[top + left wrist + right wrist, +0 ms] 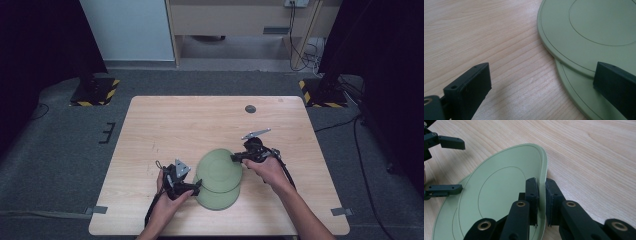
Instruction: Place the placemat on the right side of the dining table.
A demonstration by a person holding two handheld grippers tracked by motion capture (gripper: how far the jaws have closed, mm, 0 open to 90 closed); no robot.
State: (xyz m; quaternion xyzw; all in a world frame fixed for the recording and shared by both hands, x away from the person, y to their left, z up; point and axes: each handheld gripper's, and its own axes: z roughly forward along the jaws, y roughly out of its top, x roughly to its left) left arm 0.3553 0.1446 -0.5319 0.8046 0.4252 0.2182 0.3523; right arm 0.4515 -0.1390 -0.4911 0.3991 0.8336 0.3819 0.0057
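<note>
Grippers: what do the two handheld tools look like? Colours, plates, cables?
Both are black. The left tool and right tool each carry a grey three-cornered plate on top and trail a black cable. Jaws are flat black blocks with small holes; brass-coloured pivot rings show on the linkages. Forearms are bare, no sleeves.

Two green plates (218,176) lie overlapped on the wooden table (165,120). The right gripper (236,158) meets the upper plate's right rim. The left gripper (196,187) sits at the lower plate's left edge.

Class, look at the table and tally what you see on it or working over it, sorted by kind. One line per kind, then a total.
Green plates: 2, upper plate overlapping lower plate
Hand-held tongs: 2, left tongs, right tongs
Total: 4
</note>
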